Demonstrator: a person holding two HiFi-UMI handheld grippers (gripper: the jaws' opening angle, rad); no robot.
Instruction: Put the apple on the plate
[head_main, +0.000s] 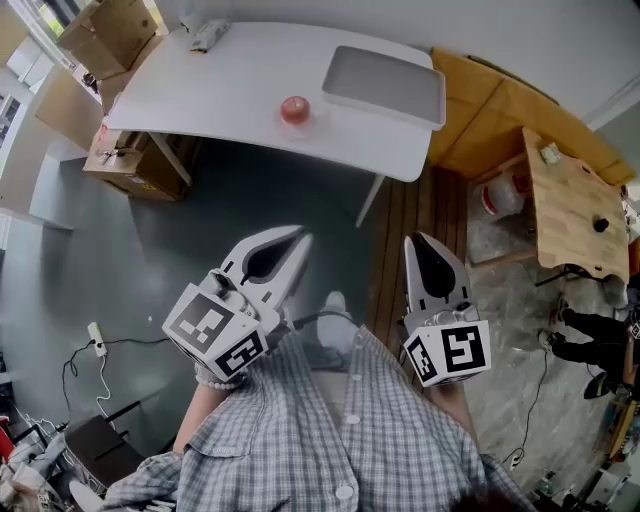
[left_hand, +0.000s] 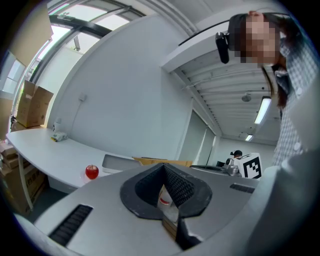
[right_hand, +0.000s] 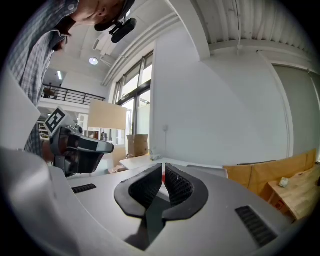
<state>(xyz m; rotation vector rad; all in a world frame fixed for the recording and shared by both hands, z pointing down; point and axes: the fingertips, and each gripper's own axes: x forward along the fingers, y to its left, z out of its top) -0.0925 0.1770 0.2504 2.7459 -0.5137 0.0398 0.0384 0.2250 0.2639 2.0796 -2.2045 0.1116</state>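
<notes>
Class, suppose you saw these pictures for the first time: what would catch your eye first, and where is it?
A lone red apple sits on the white table, just left of a grey plate shaped like a tray. Nearer the camera, the left gripper and the right gripper are held by the person's checked shirt, jaws together and empty, well short of the table.

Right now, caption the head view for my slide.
Apple beside grey plate on the white table; left claw and right claw shut, well short of it.
</notes>
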